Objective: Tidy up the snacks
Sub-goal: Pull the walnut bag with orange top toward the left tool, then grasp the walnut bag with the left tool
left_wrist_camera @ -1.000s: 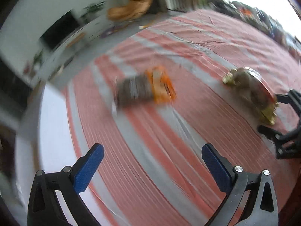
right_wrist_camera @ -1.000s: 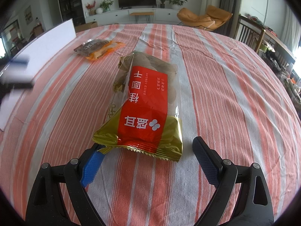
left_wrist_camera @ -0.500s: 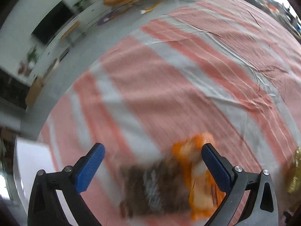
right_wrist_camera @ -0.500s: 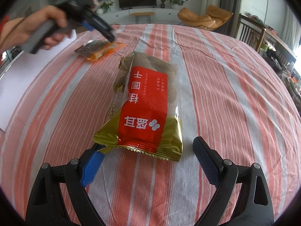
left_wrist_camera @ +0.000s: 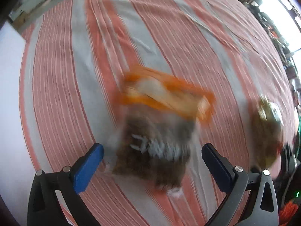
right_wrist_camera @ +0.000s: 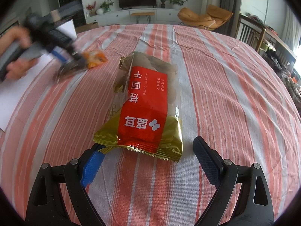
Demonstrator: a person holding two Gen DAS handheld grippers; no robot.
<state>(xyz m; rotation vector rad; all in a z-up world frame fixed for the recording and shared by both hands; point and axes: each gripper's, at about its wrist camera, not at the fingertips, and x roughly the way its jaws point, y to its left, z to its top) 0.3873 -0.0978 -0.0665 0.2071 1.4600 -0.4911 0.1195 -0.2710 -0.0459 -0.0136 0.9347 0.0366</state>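
- the left gripper [left_wrist_camera: 152,162] is hanging over the table with its jaws spread wide and nothing clamped between them; its blue-padded fingers [left_wrist_camera: 88,167] are sitting at about 8 and 4 o'clock in its own camera view.
- a blurred brown snack packet [left_wrist_camera: 156,150] is lying between those open fingers, flat on the cloth, and whether either pad is touching it i cannot tell because of the blur.
- an orange snack packet [left_wrist_camera: 167,96] is lying just beyond the brown one, toward 12 o'clock, the two touching or overlapping.
- the right gripper [right_wrist_camera: 148,162] is also standing wide open and gripping nothing, its fingers framing the near end of a red and gold dried longan bag [right_wrist_camera: 144,105].
- the bag's crimped gold edge is overlapping the tip of the left-hand blue finger [right_wrist_camera: 92,167]; the other finger is standing clear of it.
- the longan bag is lying flat near the middle of the striped tablecloth [right_wrist_camera: 225,94], its length running toward 12 o'clock.
- from the right camera, at about 10 o'clock, a person's hand [right_wrist_camera: 17,64] is holding the left gripper down over the brown and orange packets, well apart from the longan bag.
- a white sheet [right_wrist_camera: 11,98] is lying along the table's edge at 9 o'clock.
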